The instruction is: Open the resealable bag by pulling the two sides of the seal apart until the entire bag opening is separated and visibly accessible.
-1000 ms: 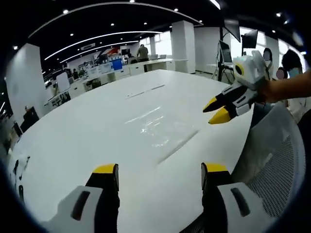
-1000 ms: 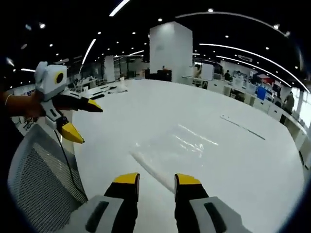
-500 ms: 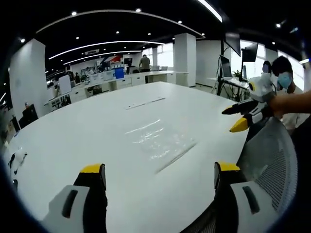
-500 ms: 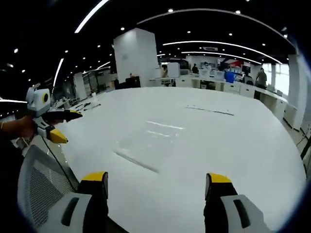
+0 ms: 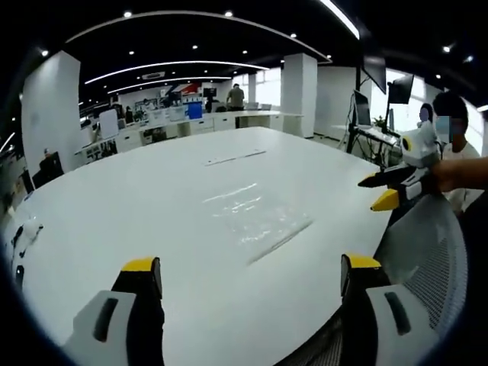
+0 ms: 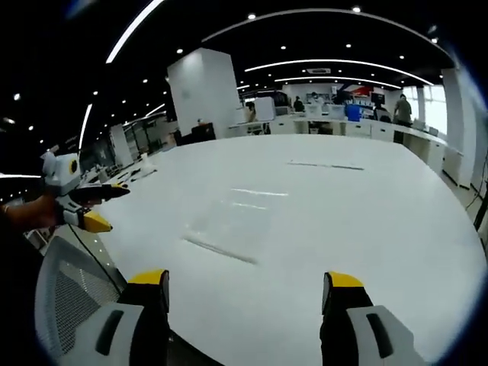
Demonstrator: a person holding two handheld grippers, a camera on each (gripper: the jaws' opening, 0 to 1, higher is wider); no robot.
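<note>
In the left gripper view the left gripper [image 5: 248, 278] rose from the bottom edge with its yellow-tipped jaws spread wide apart, holding nothing. Beyond them, near the middle of the frame, the clear resealable bag [image 5: 255, 221] lay flat on the white table [image 5: 137, 206] — its seal strip ran along the edge nearest the camera. At the right edge the right gripper [image 5: 383, 191] hung over the table's rim, jaws parted, above a mesh chair back [image 5: 431, 252].

In the right gripper view the right gripper [image 6: 244, 293] also stood wide open and empty at the bottom. The resealable bag [image 6: 232, 221] lay centre frame, well apart from both tools, and the left gripper [image 6: 103, 206] showed at the left edge.
</note>
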